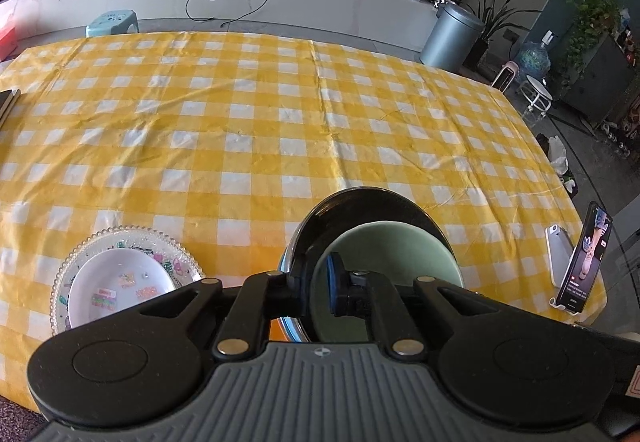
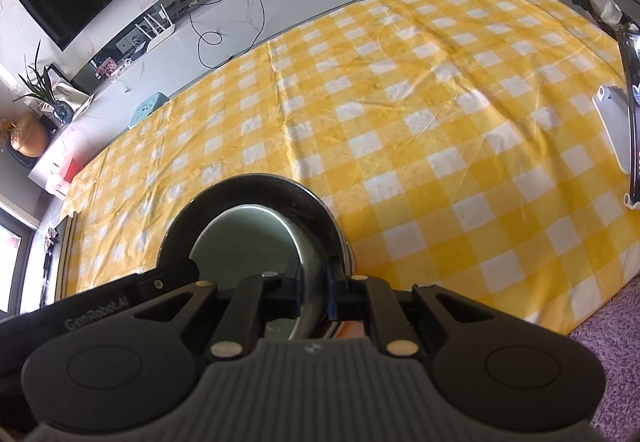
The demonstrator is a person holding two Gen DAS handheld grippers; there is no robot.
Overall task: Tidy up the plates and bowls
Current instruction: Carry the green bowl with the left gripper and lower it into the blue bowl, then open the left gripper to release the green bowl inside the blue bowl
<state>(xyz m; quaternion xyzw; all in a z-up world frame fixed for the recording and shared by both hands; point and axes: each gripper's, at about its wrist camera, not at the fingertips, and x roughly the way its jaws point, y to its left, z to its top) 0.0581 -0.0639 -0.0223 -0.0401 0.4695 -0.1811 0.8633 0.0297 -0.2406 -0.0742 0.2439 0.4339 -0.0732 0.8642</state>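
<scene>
Far left on the tabletop, near the front edge: clear beaded plate with a white printed bowl sitting in it, already nested, untouched. Next over, the left gripper, jaws narrow and pinched on the left rim of a dark steel bowl, one blue pad inside the wall, the other finger outside. A pale green bowl sits inside the steel one. Right gripper is clamped the same way on the steel bowl's opposite, right rim, jaws narrow, rim between them. Both tools come in low from the near edge, roughly level, pointing across the cloth; right wrist view is rolled, so that hand looks tilted. Can't tell whether the bowl base is on the cloth or just lifted. Step, by my read: two-handed carry of the nested steel/green pair, probably toward the plate stack on the left. Next move calls for both grips kept even so the bowl doesn't tip and slide the green one out, then a level set-down. Far right: phone on a stand and a white case at the edge, well apart from the work.
</scene>
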